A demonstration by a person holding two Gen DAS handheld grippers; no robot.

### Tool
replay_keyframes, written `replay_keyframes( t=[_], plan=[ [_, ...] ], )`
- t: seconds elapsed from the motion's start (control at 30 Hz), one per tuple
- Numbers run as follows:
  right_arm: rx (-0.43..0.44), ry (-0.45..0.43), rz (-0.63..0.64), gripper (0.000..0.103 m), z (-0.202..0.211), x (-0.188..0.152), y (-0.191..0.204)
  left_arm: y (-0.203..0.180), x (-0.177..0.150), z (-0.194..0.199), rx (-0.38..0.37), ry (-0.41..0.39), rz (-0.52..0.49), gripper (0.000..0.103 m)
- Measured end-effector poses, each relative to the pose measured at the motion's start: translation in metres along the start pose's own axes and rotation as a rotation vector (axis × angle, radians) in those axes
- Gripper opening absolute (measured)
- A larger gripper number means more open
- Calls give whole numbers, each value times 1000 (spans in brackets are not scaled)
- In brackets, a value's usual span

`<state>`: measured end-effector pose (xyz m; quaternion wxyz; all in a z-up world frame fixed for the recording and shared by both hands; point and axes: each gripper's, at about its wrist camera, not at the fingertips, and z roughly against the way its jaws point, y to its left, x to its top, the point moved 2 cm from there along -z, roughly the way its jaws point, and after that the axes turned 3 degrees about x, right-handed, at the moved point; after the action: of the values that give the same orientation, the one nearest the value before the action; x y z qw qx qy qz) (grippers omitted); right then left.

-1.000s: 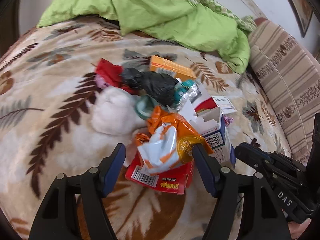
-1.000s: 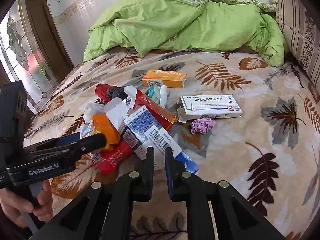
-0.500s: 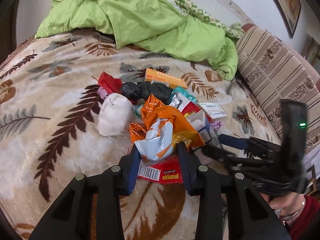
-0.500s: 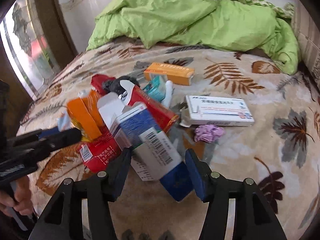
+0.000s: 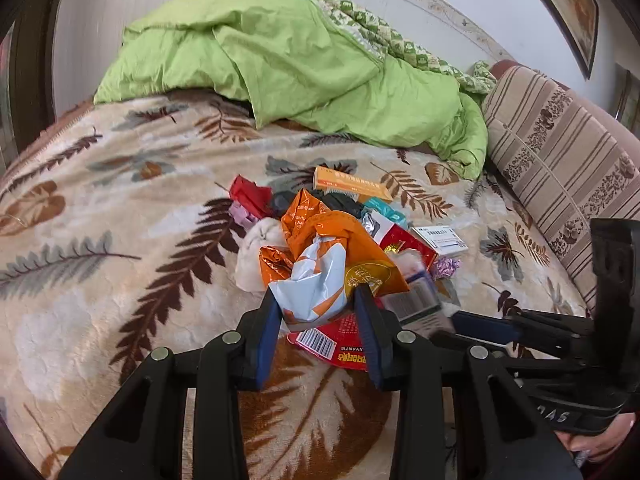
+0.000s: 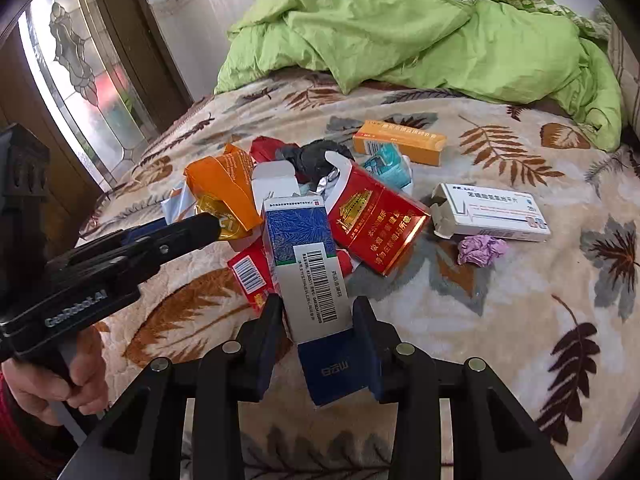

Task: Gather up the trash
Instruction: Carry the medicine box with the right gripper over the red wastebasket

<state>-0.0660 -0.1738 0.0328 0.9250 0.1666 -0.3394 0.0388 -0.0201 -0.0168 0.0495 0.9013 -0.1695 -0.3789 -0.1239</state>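
Note:
A heap of trash lies on the leaf-patterned blanket. My left gripper is shut on a crumpled orange and white snack bag, lifted a little above a flat red packet. My right gripper is shut on a blue and white carton with a barcode, its top flap open. The left gripper also shows in the right wrist view, with the orange bag in it. The right gripper reaches in at the right of the left wrist view.
More trash on the blanket: a red cigarette carton, a white medicine box, an orange box, a purple paper wad, a black bag, a white wad. A green quilt lies behind, a striped cushion at right, a glass door at left.
My left gripper closed on the orange bag and lifted it. My right gripper opened, went round the blue and white carton and closed on it, tilting it up.

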Motion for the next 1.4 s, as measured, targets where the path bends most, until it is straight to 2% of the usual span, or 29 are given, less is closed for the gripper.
replay_keyframes(
  t=[0.17,0.37,0.7,0.87,1.17,1.4],
  plan=[
    [-33,-35,-90,38,22,-6,-12,-5,-3,4,-16,8,-15,35],
    [-13,-98,-274,38,59,-31,-32,-35,-16,14,-54,16,-75,35],
    [-20,-188,-409,38,131,-68,-42,-98,-39,40,-158,34,-190,35],
    [-43,-227,-483,38,176,-97,-53,-140,-47,56,-248,52,-255,35],
    [-204,-297,-652,38,274,-175,-96,-252,-76,86,-450,103,-446,35],
    [-341,-318,-802,38,334,-242,-132,-340,-116,86,-585,228,-567,36]
  ],
)
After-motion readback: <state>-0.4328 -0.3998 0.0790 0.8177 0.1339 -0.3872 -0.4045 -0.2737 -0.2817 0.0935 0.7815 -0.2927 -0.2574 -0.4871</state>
